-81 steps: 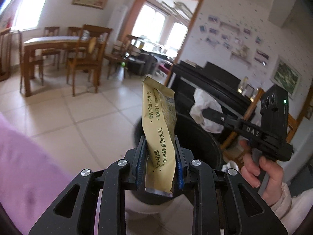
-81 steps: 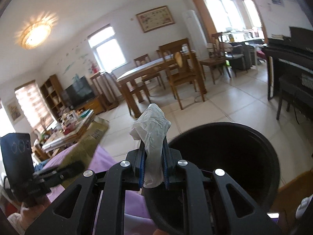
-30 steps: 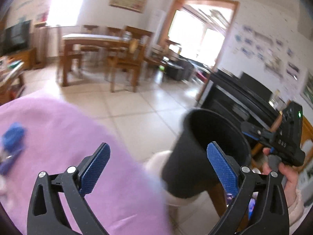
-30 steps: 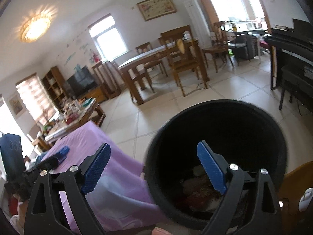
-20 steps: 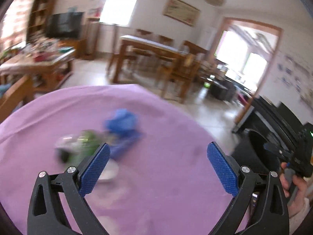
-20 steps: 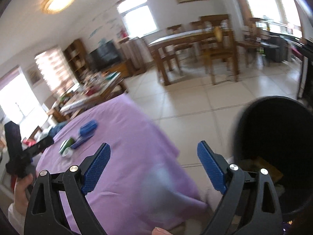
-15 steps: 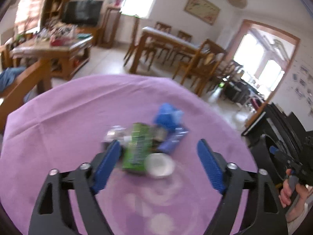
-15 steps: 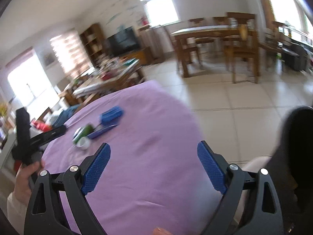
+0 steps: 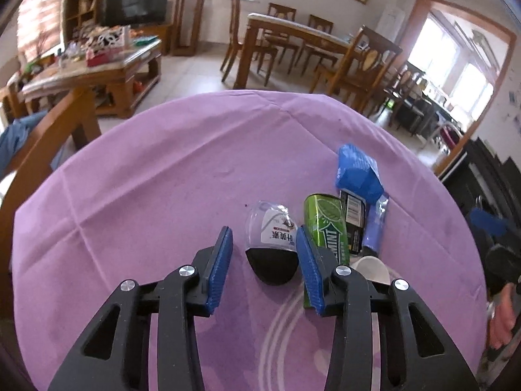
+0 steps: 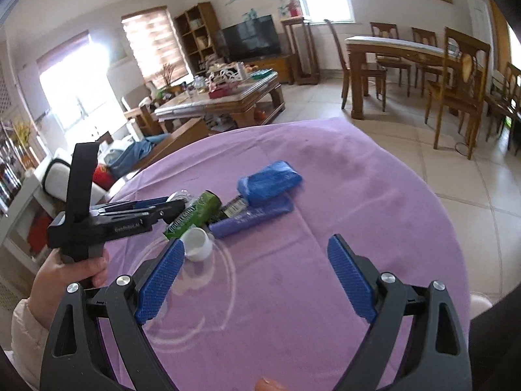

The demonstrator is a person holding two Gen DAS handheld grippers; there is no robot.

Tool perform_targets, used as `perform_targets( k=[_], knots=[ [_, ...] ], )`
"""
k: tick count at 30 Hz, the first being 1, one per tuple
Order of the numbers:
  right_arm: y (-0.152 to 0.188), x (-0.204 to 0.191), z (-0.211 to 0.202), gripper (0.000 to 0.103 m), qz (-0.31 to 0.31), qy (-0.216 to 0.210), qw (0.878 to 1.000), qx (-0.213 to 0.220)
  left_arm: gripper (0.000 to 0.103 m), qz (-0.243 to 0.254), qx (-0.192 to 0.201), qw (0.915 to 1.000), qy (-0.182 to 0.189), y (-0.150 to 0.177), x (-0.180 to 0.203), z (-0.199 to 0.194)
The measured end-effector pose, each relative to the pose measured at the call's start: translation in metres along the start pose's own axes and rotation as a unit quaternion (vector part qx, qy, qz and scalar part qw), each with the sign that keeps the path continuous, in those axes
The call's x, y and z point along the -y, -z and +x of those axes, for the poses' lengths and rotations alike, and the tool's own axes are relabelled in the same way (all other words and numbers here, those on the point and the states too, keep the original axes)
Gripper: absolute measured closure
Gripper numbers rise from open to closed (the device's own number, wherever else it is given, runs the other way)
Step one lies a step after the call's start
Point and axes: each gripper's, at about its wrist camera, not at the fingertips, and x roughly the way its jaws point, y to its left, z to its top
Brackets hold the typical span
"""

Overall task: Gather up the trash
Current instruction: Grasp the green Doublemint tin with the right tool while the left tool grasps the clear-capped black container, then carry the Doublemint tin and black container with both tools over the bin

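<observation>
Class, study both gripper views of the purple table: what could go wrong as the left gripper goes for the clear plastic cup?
1. The left gripper is closing around the clear plastic cup, not yet pressing it; thin plastic may crumple or squirt out.
2. Its right finger sits against the green can, which could roll into the white cup.
3. The right gripper hangs open nearby; the two could collide.

Left gripper (image 9: 263, 257) jaws closing, right gripper (image 10: 257, 280) jaws wide apart

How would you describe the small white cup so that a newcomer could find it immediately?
Look at the purple tablecloth and its cluster of trash. At the cluster's near edge, beside the green can, sits the small white cup: the only plain white, round, open-topped item there.
</observation>
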Motion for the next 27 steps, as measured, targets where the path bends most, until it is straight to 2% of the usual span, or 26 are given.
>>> perform_targets(
  k=[3, 5, 9, 16, 19, 24, 27],
  knots=[
    [-0.010, -0.018, 0.016, 0.015, -0.021, -0.002, 1.000, -0.011, 0.062, 0.003, 0.001, 1.0000, 0.003, 0.000, -0.001, -0.002],
    [-0.017, -0.033, 0.031, 0.020, -0.041, -0.007, 0.999, -0.025, 0.065, -0.004, 0.002, 1.0000, 0.004, -0.003, -0.004, 0.000],
    [-0.023, -0.052, 0.055, 0.030, -0.067, -0.008, 0.996, -0.055, 0.070, -0.035, 0.007, 0.9993, 0.015, -0.001, -0.020, -0.003],
    [-0.027, -0.078, 0.101, 0.039, -0.091, 0.008, 0.989, -0.114, 0.076, -0.098, 0.029, 0.9944, 0.030, 0.005, -0.045, -0.012],
    [-0.025, -0.087, 0.112, 0.042, -0.102, 0.012, 0.987, -0.126, 0.080, -0.097, 0.045, 0.9939, 0.027, 0.002, -0.048, -0.015],
    [-0.018, -0.102, 0.117, 0.073, -0.143, 0.031, 0.981, -0.124, 0.080, -0.104, 0.057, 0.9924, 0.032, 0.002, -0.055, -0.018],
    [-0.017, -0.103, 0.116, 0.073, -0.144, 0.032, 0.981, -0.122, 0.080, -0.101, 0.054, 0.9929, 0.033, 0.002, -0.055, -0.017]
  ],
)
